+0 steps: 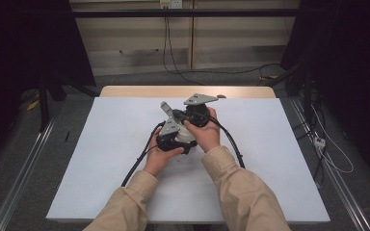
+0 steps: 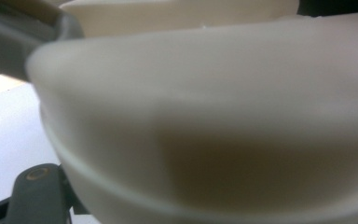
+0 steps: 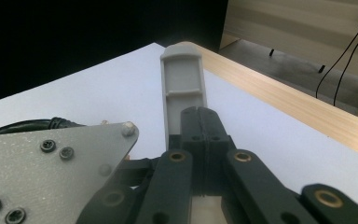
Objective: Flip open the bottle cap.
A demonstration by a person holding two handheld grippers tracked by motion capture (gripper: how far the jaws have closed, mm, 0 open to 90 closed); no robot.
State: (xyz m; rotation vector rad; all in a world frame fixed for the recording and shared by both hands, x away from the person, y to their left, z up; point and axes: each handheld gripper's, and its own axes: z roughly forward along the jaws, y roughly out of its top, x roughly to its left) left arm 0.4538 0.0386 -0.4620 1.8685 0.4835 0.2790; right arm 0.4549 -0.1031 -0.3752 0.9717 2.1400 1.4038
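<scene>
1. Step in hand: we judge this as a two-handed hold on 1 item at the middle of the white sheet (image 1: 115,159). The left gripper (image 1: 173,137) and the right gripper (image 1: 195,115) sit touching or nearly so, with no travel under way.

2. Location of the item: the cream bowl (image 2: 205,116) lies directly against the left gripper's camera, blurred by closeness. A grey handle (image 3: 182,79) rises past the right gripper's tips toward the wooden table edge (image 3: 284,102). We cannot tell whether handle and bowl are 1 piece.

3. Fingers, left gripper: clenched. 1 dark jaw stands at the bowl's lower outer wall. We cannot tell whether the wall is pinched.

4. Fingers, right gripper: clenched, the 2 jaws meeting on a centre seam. The grey handle lies against the back of the tips, not visibly between them.

5. Next move: we judge that a confirmed grip is required first. Re-seat 1 gripper on the handle or rim before lifting, or the bowl may slip.
</scene>
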